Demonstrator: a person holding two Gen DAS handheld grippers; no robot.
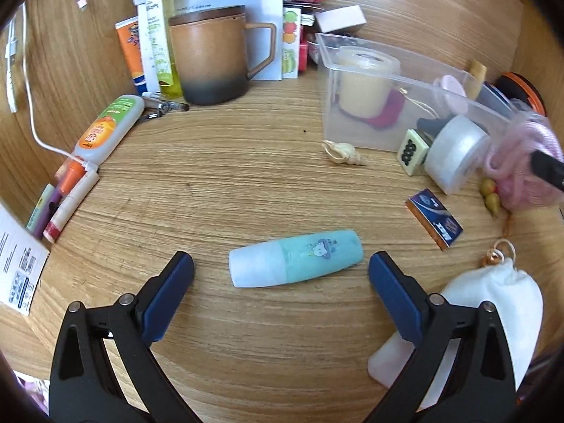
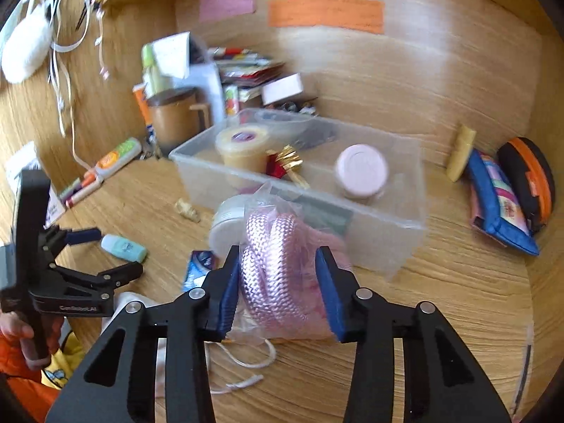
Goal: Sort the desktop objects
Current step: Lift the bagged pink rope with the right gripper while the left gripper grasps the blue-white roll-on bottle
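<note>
A teal bottle with a white cap [image 1: 295, 258] lies on its side on the wooden desk, between the fingertips of my open left gripper [image 1: 281, 269], untouched. It also shows in the right wrist view [image 2: 124, 247], with the left gripper [image 2: 112, 252] beside it. My right gripper [image 2: 278, 271] is shut on a clear bag of pink braided cord [image 2: 278, 264], held just in front of the clear plastic bin [image 2: 405, 225]. The bag shows at the right edge of the left wrist view [image 1: 521, 162]. The bin [image 1: 328, 53] holds a yellowish tape roll [image 2: 243, 148], a pink round case [image 2: 361, 171] and a red item.
A brown mug [image 1: 211, 60], tubes and bottles stand at the back left. A seashell [image 1: 343, 153], mahjong tile [image 1: 411, 152], white tape roll [image 1: 454, 155], small blue box [image 1: 435, 218] and white pouch [image 1: 493, 310] lie on the right. Pouches [image 2: 500, 197] lean against the right wall.
</note>
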